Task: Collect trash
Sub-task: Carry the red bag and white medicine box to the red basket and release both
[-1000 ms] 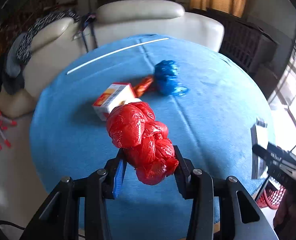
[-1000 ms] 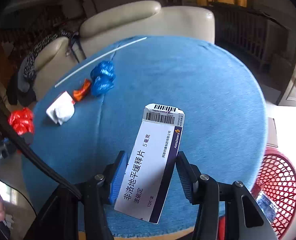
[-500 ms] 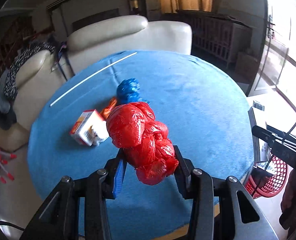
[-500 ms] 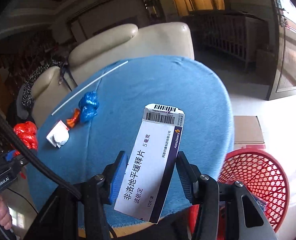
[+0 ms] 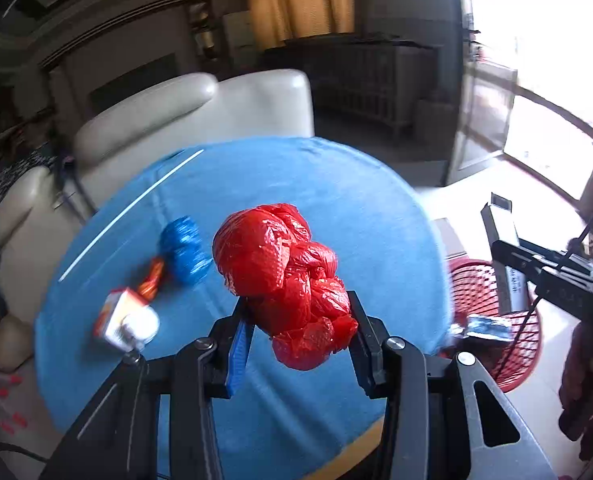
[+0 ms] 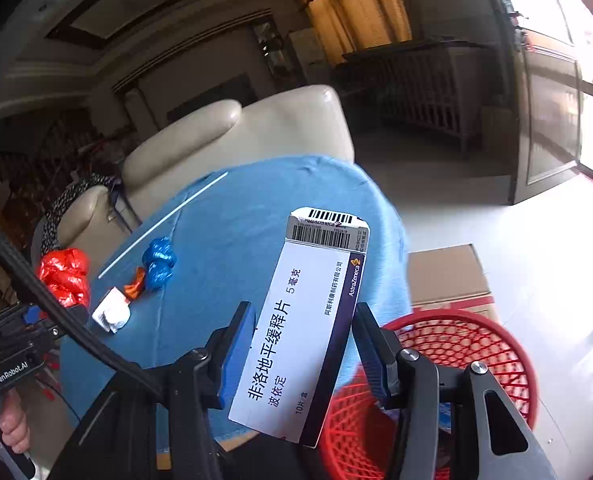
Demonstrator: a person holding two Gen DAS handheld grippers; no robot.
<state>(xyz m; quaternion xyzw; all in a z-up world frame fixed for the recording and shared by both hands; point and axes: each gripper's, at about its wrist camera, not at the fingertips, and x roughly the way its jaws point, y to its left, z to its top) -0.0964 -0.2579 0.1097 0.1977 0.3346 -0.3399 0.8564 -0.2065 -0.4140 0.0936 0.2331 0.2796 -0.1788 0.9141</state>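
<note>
changed: I've swung both grippers off the round blue-clothed table (image 5: pixel 336 200) toward the red mesh plastic basket (image 6: pixel 476 344), now under the right one.
left gripper (image 5: pixel 296 336): clamped on the crumpled red plastic bag (image 5: pixel 280 268).
right gripper (image 6: pixel 300 340): clamped on the white-and-purple cardboard medicine box (image 6: pixel 308 312).
means: drop's close, I reckon.

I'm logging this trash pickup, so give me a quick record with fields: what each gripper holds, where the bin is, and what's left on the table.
left gripper: shut on red plastic bag
right gripper: shut on white medicine box
bin: red mesh basket on the floor beside the blue table
left on table: blue plastic bag, orange wrapper, small carton, white stick
</note>
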